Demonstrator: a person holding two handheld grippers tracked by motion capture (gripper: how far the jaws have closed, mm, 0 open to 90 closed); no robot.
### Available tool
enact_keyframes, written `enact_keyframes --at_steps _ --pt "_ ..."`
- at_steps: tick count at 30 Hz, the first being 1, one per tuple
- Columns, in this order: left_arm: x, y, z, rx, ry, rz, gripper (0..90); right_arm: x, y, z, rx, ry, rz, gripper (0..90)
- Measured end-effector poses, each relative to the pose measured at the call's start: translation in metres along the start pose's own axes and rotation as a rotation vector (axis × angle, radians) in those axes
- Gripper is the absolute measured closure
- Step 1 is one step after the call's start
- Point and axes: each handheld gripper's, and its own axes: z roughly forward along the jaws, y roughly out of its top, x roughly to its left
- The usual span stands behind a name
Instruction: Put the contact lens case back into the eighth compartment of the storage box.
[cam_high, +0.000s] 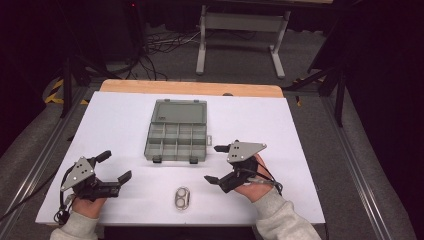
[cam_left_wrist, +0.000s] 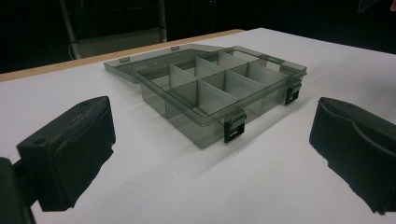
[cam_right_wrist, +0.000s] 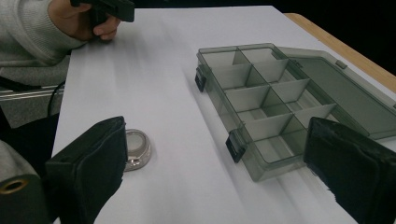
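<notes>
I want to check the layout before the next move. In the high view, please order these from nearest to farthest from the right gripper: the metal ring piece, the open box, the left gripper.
1. Open box: just up and left of the right gripper, its latch edge close by.
2. Metal ring piece: at the table's near edge, below and left; almost as near, hard to separate from the box.
3. Left gripper: far across at the left side.

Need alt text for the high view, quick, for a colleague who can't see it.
An open, translucent grey plastic compartment box sits mid-table on a white sheet, lid folded back, compartments apparently empty. Nearer the person, a small silver metal double-loop clip lies between the open left gripper and the open right gripper, neither touching anything.
</notes>
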Motion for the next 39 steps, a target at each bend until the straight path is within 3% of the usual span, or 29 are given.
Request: enact_keyframes --at_steps 39 --pt "0.000 0.000 0.000 0.000 -0.003 0.000 1.1 0.009 0.032 0.054 0.042 0.127 -0.071 5.2"
